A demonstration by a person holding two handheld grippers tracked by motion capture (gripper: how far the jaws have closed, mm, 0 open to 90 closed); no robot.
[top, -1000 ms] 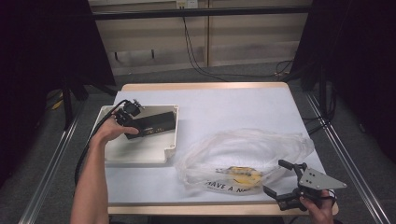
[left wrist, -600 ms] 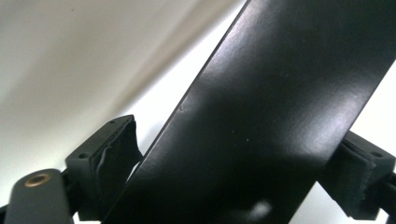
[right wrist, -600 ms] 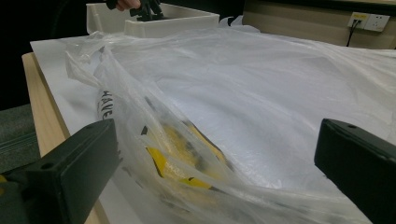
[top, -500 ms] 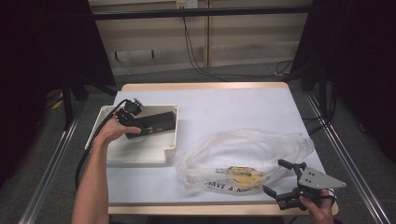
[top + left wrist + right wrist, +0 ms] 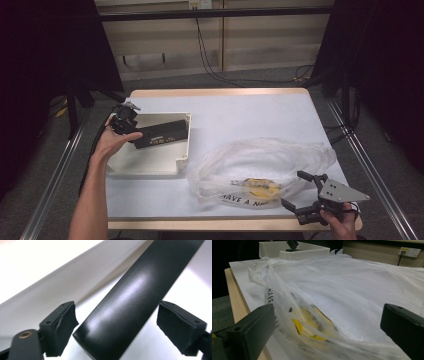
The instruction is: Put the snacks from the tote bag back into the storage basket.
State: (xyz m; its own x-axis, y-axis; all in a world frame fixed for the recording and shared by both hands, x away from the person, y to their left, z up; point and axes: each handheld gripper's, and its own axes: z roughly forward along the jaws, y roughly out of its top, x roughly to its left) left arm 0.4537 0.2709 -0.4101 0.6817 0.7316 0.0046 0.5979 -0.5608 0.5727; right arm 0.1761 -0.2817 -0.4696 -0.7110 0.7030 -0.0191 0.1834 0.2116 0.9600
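Note:
A long black box (image 5: 160, 134) lies slanted in the white tray (image 5: 150, 160), its far end up by the tray's rim. My left gripper (image 5: 131, 134) is at the box's left end. In the left gripper view the box (image 5: 135, 295) runs between the jaws of the left gripper (image 5: 116, 305), which have just been closing; a gap shows at the right pad (image 5: 180, 325). My right gripper (image 5: 292, 189) stands open at the table's front right, facing a clear plastic bag (image 5: 260, 165) with a yellow item (image 5: 260, 187) inside. In the right gripper view the right gripper (image 5: 328, 307) has the bag (image 5: 349, 277) ahead of it.
White paper covers the wooden table (image 5: 215, 220). The tray (image 5: 304, 252) stands far off in the right gripper view, with the black box end (image 5: 292, 244) rising above it. Dark floor and cables surround the table.
My left hand has drawn back to the left and slightly up, so more of the black box shows. The right gripper and the bag have stayed in place.

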